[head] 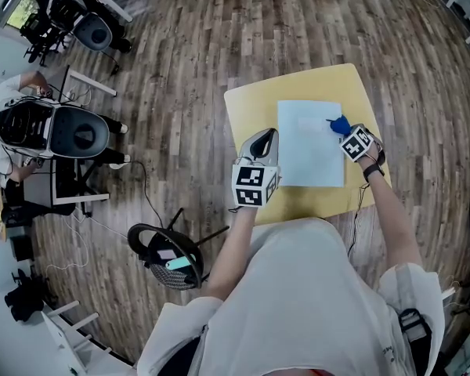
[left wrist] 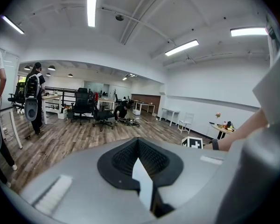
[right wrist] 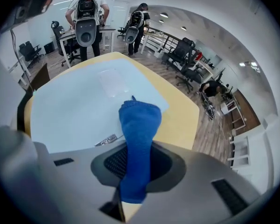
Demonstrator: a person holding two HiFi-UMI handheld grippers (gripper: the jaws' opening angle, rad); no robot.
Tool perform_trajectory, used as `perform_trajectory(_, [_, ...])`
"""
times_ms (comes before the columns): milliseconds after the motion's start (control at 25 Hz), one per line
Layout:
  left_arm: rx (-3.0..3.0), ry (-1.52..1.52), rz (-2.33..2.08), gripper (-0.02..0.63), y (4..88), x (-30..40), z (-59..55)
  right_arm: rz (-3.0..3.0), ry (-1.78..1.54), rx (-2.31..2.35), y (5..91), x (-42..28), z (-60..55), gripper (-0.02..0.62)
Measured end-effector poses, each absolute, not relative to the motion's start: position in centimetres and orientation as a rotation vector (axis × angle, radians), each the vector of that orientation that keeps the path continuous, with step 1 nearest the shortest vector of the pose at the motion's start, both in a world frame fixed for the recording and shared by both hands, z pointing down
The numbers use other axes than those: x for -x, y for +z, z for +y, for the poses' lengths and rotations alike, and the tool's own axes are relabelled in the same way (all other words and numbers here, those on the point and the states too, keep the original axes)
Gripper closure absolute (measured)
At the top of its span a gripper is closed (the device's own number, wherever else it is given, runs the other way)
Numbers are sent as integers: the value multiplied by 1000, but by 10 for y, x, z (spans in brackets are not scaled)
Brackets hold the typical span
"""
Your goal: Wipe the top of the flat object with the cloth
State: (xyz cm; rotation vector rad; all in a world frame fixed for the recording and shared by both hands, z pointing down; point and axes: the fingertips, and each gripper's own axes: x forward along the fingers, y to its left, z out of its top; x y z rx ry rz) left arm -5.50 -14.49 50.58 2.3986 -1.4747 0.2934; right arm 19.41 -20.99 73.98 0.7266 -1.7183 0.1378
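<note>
Progress cannot be read from the surface itself: the flat object (head: pixel 309 143), a pale blue sheet lying on the yellow table (head: pixel 251 104), shows no visible difference between wiped and unwiped areas. We judge the wipe to be at an early or middle stage, since the cloth (right wrist: pixel 139 125) stands over the sheet's far right part and most of the top lies to the left and near side of it. We cannot tell whether the cloth tip touches the sheet.

The right gripper (right wrist: pixel 135 171) is clamped on the blue cloth, which sticks out beyond its jaws. The left gripper (head: pixel 260 143) hangs at the sheet's near left edge, jaws closed together with nothing between them, and takes no part.

Count: one flat object, one cloth, one table, two grippers.
</note>
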Motion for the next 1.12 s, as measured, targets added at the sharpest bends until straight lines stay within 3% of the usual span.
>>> perform_trajectory(200, [-2389, 299, -1488, 601, 505, 59, -147, -1778, 127, -726, 724, -172, -218, 520])
perform_trajectory(760, [-2308, 294, -1609, 601, 498, 95, -144, -2025, -96, -332, 706, 52, -182, 515])
perform_trajectory(1120, [-2304, 267, -1607, 601, 497, 95, -136, -1956, -143, -354, 722, 22, -184, 515])
